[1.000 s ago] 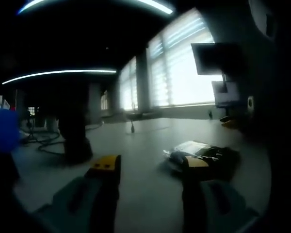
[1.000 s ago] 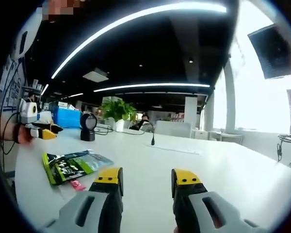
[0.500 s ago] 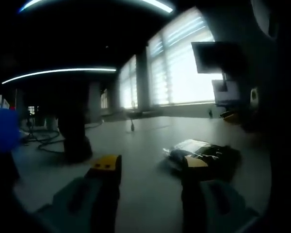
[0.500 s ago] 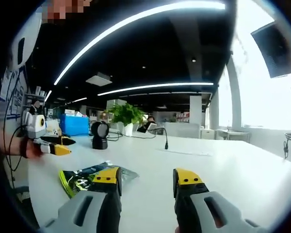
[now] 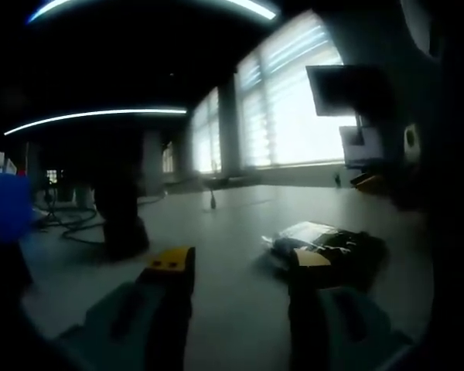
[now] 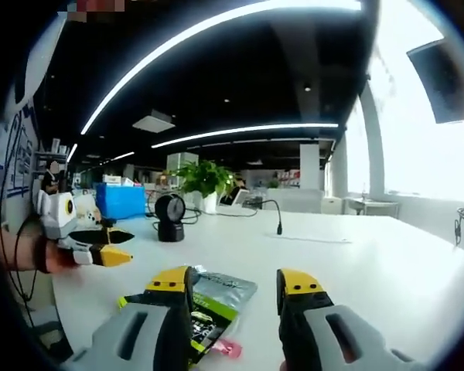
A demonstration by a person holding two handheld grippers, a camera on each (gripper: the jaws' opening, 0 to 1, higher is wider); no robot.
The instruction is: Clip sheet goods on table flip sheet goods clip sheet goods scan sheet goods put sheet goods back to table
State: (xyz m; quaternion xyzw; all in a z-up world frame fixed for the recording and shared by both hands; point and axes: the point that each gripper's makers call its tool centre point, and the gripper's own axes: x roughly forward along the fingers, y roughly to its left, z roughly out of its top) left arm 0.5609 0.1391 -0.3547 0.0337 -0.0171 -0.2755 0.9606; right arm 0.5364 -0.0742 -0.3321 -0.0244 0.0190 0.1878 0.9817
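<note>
The packet lies flat on the white surface, green and black with a silvery top end, and a small pink tag shows at its near edge. In the right gripper view it sits just ahead of the right tongs, partly hidden behind the left-hand jaw, with its far end reaching into the gap between the jaws. Those tongs stand apart, yellow tips on grey bodies, nothing between them but the packet's corner lying on the surface below; whether a jaw touches it I cannot tell.

In the dim left gripper view the same packet shows as a dark, glossy shape with a pale end, lying on the surface beside and behind the right-hand jaw of the left tongs. These tongs are apart too, and hold nothing.

The left tongs also show at the left of the right gripper view, held in a hand, low over the surface and well apart from the packet.

Farther back on the surface stand a black scanner on a round foot, a thin gooseneck microphone, a potted plant and a blue box; what the box holds cannot be seen. Blinds cover bright windows, and a dark screen hangs near them
</note>
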